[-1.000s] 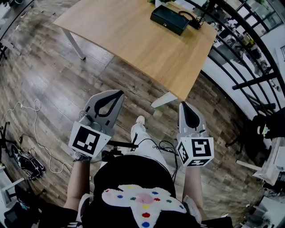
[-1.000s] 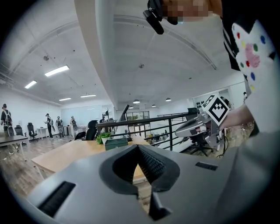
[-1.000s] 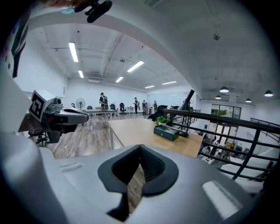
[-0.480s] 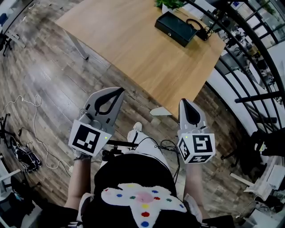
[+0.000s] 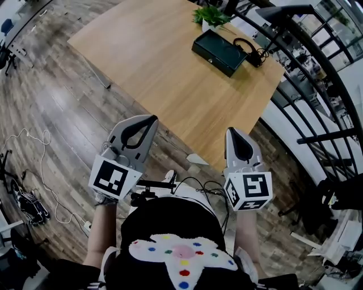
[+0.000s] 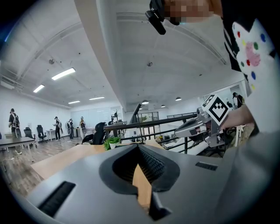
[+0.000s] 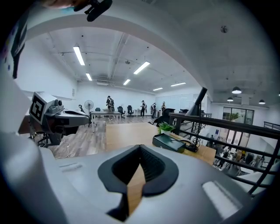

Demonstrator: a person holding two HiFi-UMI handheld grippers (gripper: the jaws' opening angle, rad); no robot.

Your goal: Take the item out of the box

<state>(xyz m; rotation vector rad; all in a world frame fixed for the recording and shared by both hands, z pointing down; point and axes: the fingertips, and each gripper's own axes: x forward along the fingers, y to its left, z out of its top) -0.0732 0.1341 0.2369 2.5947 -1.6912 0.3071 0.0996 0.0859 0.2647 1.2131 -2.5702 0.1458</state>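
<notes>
At the far corner of the wooden table, a dark box lies flat with its lid down; what is inside cannot be seen. A potted plant stands just behind it. A black corded thing sits at its right end; whether they touch I cannot tell. A black railing runs past that side of the table.

The left gripper and right gripper are held at the table's near edge, pointing toward the box and well apart from it. Both pairs of jaws are closed tip to tip, gripping nothing. Only bare tabletop lies between grippers and box.

A white cable trails on the wood floor at left. The left gripper view shows several people standing far across the room.
</notes>
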